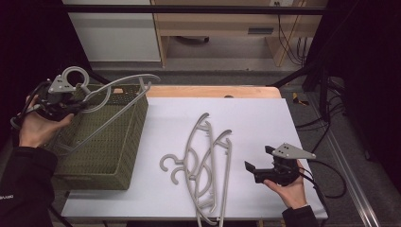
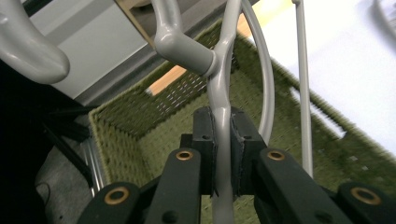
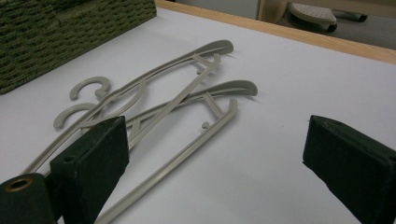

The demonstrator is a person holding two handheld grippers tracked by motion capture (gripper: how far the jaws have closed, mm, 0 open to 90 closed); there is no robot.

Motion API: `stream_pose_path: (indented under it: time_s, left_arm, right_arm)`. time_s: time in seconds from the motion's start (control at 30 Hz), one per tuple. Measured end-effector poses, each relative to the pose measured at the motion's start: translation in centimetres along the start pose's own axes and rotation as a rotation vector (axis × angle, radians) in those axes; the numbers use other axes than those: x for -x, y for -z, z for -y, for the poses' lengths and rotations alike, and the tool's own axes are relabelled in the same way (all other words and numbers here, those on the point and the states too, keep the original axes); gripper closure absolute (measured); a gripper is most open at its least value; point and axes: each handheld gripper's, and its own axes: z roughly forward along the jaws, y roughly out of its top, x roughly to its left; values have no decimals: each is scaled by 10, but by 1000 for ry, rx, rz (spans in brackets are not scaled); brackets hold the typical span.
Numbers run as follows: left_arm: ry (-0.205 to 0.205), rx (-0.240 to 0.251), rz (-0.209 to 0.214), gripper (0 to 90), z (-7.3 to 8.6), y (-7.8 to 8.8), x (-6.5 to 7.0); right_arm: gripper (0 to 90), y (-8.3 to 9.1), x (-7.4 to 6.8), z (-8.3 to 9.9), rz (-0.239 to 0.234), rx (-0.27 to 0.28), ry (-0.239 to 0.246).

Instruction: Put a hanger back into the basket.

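Note:
A grey plastic hanger (image 1: 118,90) hangs over the green woven basket (image 1: 108,156) at the left, its hook (image 1: 75,75) up. My left gripper (image 1: 75,103) is shut on it. In the left gripper view the two pads (image 2: 205,140) clamp the hanger's neck (image 2: 220,98) above the basket's inside (image 2: 140,140). Two more grey hangers (image 1: 205,161) lie overlapping on the white table top. My right gripper (image 1: 259,161) rests low at the table's right, open, aimed at those hangers (image 3: 163,102); nothing sits between its pads (image 3: 93,154).
The white sheet (image 1: 255,118) covers the table, with a wooden edge (image 1: 213,91) at the back. Black cables (image 1: 326,179) trail off the right side. A corner of the basket (image 3: 56,37) stands beyond the lying hangers in the right gripper view.

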Motion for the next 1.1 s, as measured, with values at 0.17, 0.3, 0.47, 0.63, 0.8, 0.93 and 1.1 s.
stream_pose_path:
  time_s: [0.17,0.3,0.47,0.63,0.8,0.93,1.1]
  left_arm:
    - [10,-15,-17,824,11,-7,-9]
    - [35,-21,-18,823,19,-12,-16]
    - [47,-40,-31,824,30,-17,-22]
    - [63,-47,-52,823,39,-20,-27]
    - [54,-88,-72,823,44,-26,-29]
    - [68,-101,-76,823,52,-33,-31]
    - [78,-114,-61,823,59,-43,-28]
  right_arm:
    - [76,-2,0,0,1,-8,-2]
    - [76,-3,-1,1,2,-14,0]
    - [75,-3,-1,1,1,-15,0]
    - [75,-4,-1,1,3,-16,1]
    - [76,-4,-1,1,4,-18,3]
    - [77,-4,-1,1,4,-18,3]
    - [77,-5,-1,1,3,-21,5]
